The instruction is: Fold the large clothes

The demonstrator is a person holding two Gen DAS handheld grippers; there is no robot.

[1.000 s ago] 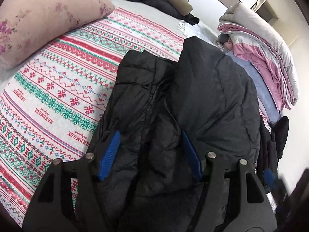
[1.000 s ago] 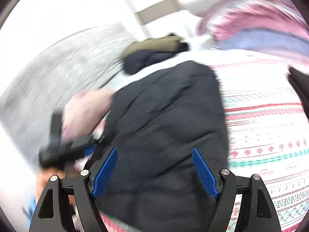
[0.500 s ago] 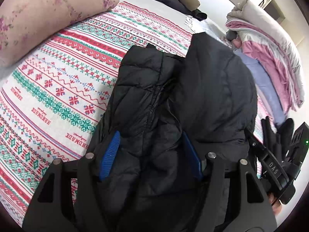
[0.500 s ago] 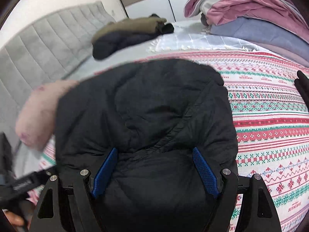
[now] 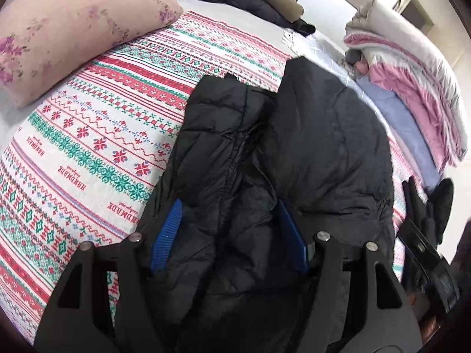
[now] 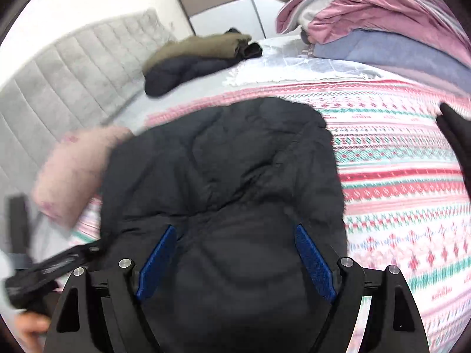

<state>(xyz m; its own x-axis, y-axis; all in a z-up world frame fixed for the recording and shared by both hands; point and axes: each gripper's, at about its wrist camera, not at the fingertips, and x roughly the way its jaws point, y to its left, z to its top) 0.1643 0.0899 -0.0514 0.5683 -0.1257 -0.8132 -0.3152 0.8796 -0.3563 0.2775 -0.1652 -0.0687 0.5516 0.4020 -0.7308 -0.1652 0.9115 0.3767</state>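
Observation:
A black puffer jacket (image 5: 294,153) lies on the patterned blanket (image 5: 97,135), its two halves heaped side by side. My left gripper (image 5: 229,220) stands wide open over the jacket's near end, with jacket fabric bulging between the blue pads (image 5: 166,235). In the right wrist view the same jacket (image 6: 223,170) fills the middle. My right gripper (image 6: 235,250) is wide open over its near edge, pads (image 6: 315,261) apart. The right gripper also shows at the lower right of the left wrist view (image 5: 426,253).
A pink floral pillow (image 5: 64,29) lies at the far left. Folded dark and olive clothes (image 6: 194,58) sit near the grey headboard (image 6: 59,73). A pile of pink and blue quilts (image 5: 412,82) is at the right. Another dark garment (image 6: 456,135) lies at the blanket's right edge.
The right gripper swung in over the jacket's near edge and stays open. The left gripper has kept its place, open over the jacket. The jacket has barely shifted.

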